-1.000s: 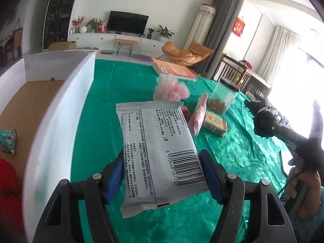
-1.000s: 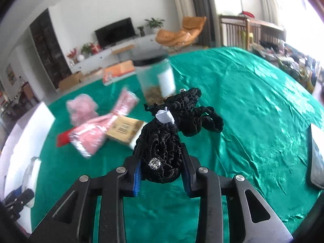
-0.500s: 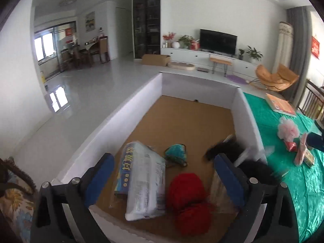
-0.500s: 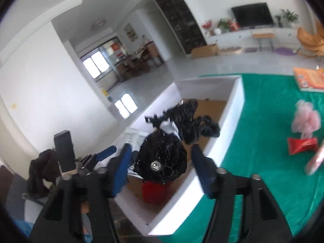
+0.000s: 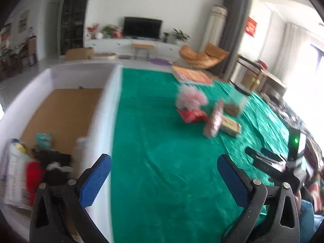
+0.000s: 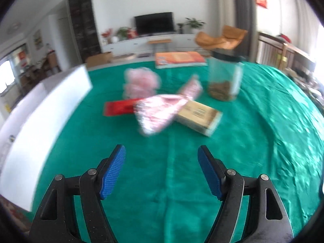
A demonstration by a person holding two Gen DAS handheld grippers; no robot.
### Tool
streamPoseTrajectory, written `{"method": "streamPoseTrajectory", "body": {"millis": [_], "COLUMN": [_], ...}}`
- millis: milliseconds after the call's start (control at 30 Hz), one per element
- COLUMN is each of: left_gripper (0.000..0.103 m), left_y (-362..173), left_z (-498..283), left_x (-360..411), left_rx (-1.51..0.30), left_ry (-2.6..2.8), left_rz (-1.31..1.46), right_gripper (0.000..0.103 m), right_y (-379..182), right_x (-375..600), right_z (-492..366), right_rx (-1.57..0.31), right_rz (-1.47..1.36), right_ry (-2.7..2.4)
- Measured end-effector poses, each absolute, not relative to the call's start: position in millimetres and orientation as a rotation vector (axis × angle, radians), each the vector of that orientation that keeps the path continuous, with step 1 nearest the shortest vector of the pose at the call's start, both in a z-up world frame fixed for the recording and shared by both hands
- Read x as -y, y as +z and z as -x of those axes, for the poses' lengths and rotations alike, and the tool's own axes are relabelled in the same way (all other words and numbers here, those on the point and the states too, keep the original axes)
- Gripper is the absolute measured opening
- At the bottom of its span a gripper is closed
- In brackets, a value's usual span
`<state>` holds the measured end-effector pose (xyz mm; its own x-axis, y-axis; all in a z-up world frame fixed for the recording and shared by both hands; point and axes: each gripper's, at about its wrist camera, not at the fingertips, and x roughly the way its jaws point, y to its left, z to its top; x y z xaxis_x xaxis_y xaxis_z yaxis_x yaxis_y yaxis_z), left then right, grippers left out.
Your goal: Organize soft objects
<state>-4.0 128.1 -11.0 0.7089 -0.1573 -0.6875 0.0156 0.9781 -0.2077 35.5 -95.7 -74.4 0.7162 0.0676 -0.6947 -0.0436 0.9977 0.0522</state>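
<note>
Both grippers are open and empty over the green tablecloth. My left gripper (image 5: 164, 172) hovers beside the white box (image 5: 105, 109), which holds a black lace item (image 5: 52, 158), a red soft item (image 5: 33, 174), a white packet (image 5: 12, 170) and a teal item (image 5: 43, 139). My right gripper (image 6: 162, 172) faces a pink fluffy ball (image 6: 140, 83), a pink packet (image 6: 160, 111) and a red packet (image 6: 119, 107). The same pink ball (image 5: 190, 98) and pink packet (image 5: 214, 119) show in the left wrist view.
A cardboard box (image 6: 199, 116), a clear jar with a black lid (image 6: 224, 77) and an orange book (image 6: 180, 59) lie further back on the tablecloth (image 6: 263, 141). The right gripper's body (image 5: 271, 164) shows at the right of the left wrist view.
Both grippers have let go of their loads into the white box, the white packet and the black lace item, and have swung back over the table, open.
</note>
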Motion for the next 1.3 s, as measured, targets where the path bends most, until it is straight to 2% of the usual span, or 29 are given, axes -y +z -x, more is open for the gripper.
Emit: {"method": "streamPoseTrajectory", "body": {"millis": [167, 400, 600, 1300], "left_gripper": [0.103, 0.103, 0.103, 0.103], "left_y": [-75.2, -110.0, -115.1, -116.2], "left_z": [-47.8, -133.4, -168.6, -171.1], "left_x": [-52.2, -39.8, -34.7, -36.6], "left_rx": [-0.947, -0.992, -0.961, -0.959], "left_ry": [-0.202, -0.108, -0.062, -0.045], "left_rz": [0.095, 0.012, -0.027, -0.015], "right_gripper": [0.077, 0.078, 0.085, 0.088], "right_y": [-93.1, -107.1, -111.1, -111.8], "right_x": [155.1, 156.1, 149.2, 148.5], "right_z": [-45.1, -52.3, -52.4, -52.5], "right_rx": [-0.856, -0.9, -0.907, -0.909], "right_rz": [-0.143, -0.111, -0.071, -0.067], "right_ry": [-0.1, -0.147, -0.143, -0.142]}}
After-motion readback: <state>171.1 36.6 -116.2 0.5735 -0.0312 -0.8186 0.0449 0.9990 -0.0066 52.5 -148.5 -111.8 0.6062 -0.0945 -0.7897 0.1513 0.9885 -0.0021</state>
